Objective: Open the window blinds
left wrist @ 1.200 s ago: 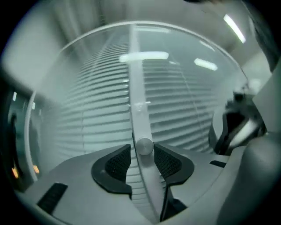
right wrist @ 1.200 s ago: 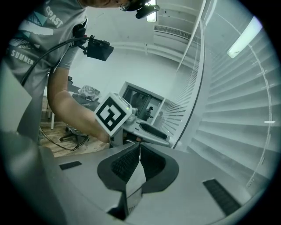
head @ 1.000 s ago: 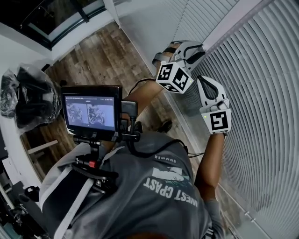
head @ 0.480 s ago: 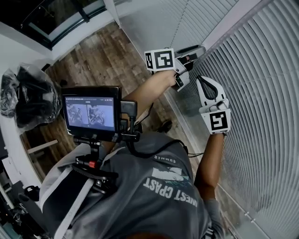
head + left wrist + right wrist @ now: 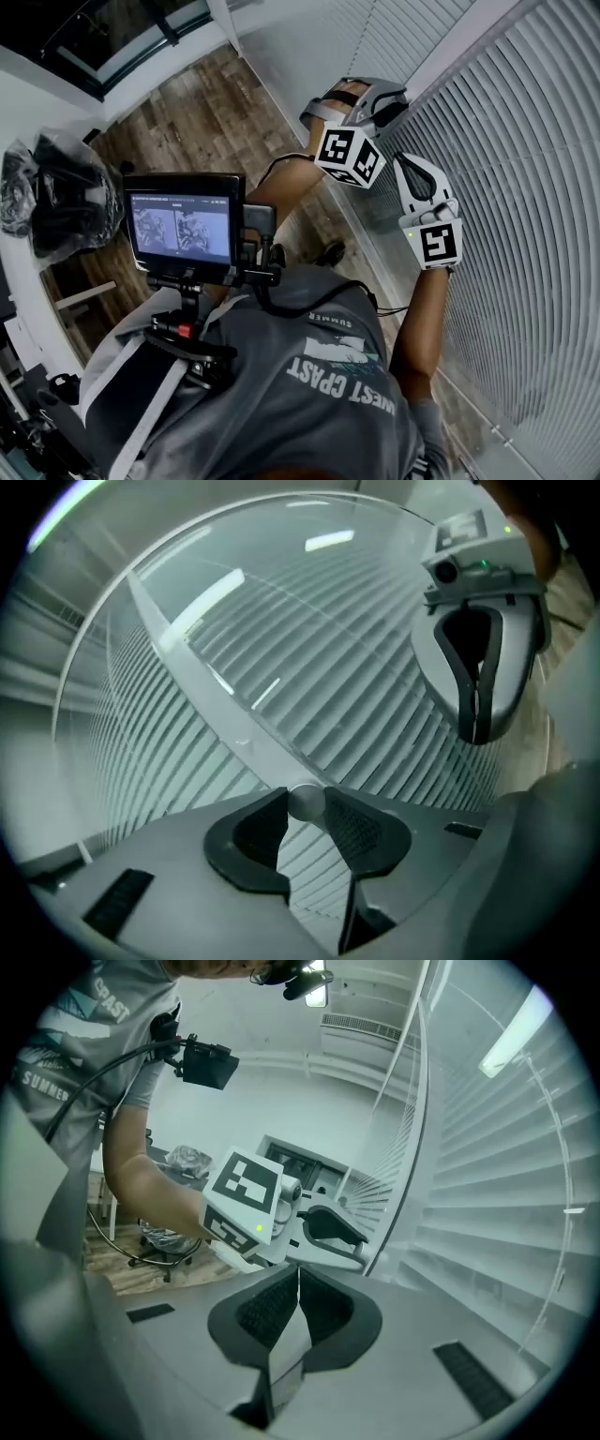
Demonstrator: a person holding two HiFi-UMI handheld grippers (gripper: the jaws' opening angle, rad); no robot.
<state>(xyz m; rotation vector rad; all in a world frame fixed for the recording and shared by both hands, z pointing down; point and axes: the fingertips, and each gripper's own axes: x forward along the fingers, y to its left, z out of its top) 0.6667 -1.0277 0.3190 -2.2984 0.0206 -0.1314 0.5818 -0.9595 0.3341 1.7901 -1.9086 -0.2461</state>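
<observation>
Where left fingers (image 5: 361, 829) meet, blind wand (image 5: 220, 691) pinched

Matt white blind slats (image 5: 525, 187), a clear glossy plastic wand (image 5: 220, 691), wood-plank floor (image 5: 192, 122).

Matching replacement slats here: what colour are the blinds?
The blinds are white; the head view shows them best.

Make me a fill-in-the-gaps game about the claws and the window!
1. The left claw grips the clear wand hanging by the window ____.
2. The right claw is shut and holds ____.
3. The floor has ____ planks.
Missing words: blinds; nothing; wooden.
</observation>
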